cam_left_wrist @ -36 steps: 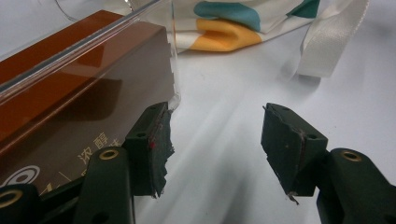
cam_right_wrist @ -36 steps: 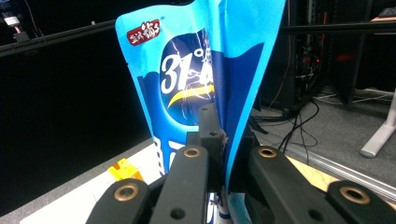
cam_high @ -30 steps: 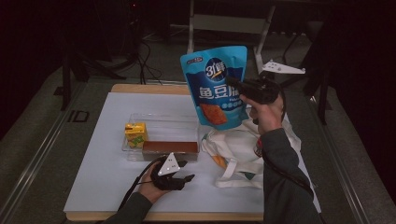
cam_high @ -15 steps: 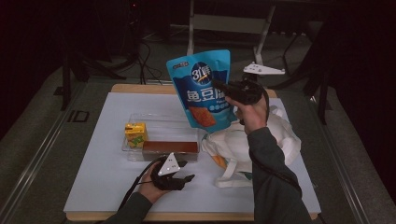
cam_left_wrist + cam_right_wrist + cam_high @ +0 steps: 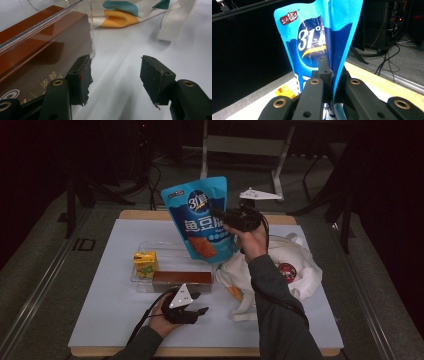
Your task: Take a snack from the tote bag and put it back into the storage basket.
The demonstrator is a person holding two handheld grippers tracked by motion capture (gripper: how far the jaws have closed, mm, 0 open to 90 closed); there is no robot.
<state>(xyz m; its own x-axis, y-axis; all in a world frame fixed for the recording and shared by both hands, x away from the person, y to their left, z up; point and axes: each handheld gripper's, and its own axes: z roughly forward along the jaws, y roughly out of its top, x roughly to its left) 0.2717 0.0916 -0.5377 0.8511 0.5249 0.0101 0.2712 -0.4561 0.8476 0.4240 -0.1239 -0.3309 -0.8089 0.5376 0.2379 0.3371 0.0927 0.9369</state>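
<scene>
A large blue snack pouch (image 5: 200,217) hangs in the air over the clear tray (image 5: 140,285), held upright by its right edge. My right gripper (image 5: 220,216) is shut on that edge; in the right gripper view the two jaws pinch the pouch (image 5: 322,37) between them at my right gripper (image 5: 331,75). My left gripper (image 5: 197,312) rests low on the white table near the front edge, open, with nothing between its fingers (image 5: 82,77). It sits just in front of a long brown box (image 5: 37,57) in the tray (image 5: 62,13).
A yellow juice carton (image 5: 145,264) stands in the tray's left end, next to the brown box (image 5: 182,279). A white cloth bag (image 5: 295,270) with printed patches lies crumpled at the right; its strap (image 5: 172,22) reaches toward my left gripper. The wooden table edge (image 5: 150,214) runs along the back.
My right gripper has carried the blue pouch leftward and a little lower, from above the cloth bag to above the tray. The left gripper has stayed put.
</scene>
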